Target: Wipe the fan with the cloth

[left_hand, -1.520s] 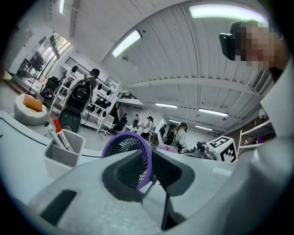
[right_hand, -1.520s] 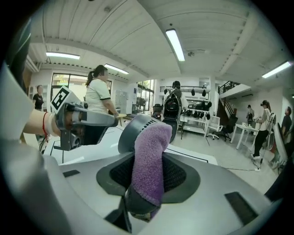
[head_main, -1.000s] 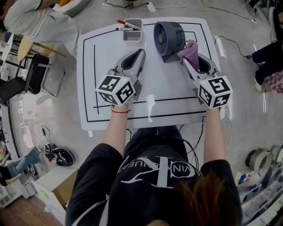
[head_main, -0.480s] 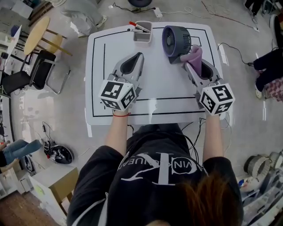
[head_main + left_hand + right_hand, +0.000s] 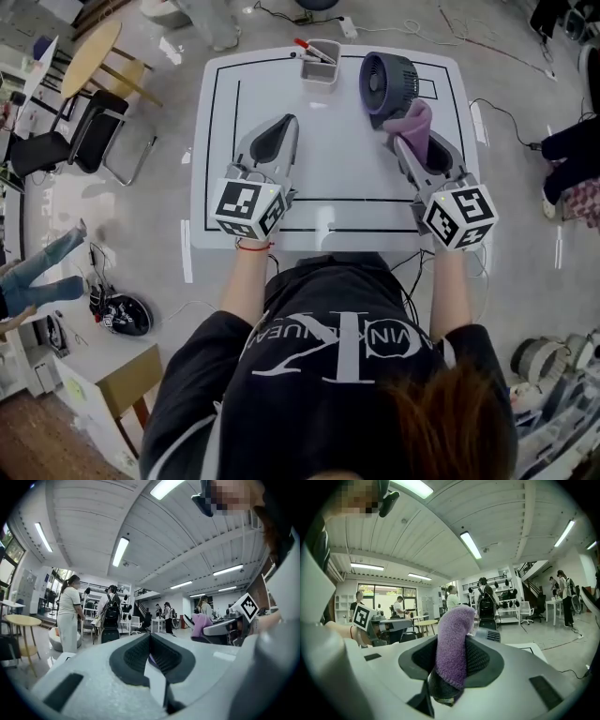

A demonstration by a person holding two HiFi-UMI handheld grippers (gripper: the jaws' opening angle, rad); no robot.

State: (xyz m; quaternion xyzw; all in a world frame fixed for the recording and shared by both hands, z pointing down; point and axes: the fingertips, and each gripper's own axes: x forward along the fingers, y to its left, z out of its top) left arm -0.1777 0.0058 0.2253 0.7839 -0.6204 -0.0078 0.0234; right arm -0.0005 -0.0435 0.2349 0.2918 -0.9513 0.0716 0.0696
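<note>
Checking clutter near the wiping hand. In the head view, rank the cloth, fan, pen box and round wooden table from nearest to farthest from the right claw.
1. cloth, pinched in the right claw.
2. fan, just beyond the claw tips.
3. pen box, far edge, further left.
4. round wooden table, on the floor, far left.

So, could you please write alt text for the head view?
From above, a person holds two grippers over a white table: the right gripper grips a purple cloth beside a dark fan, the left gripper is shut. A pen tray sits at the far edge.
</note>
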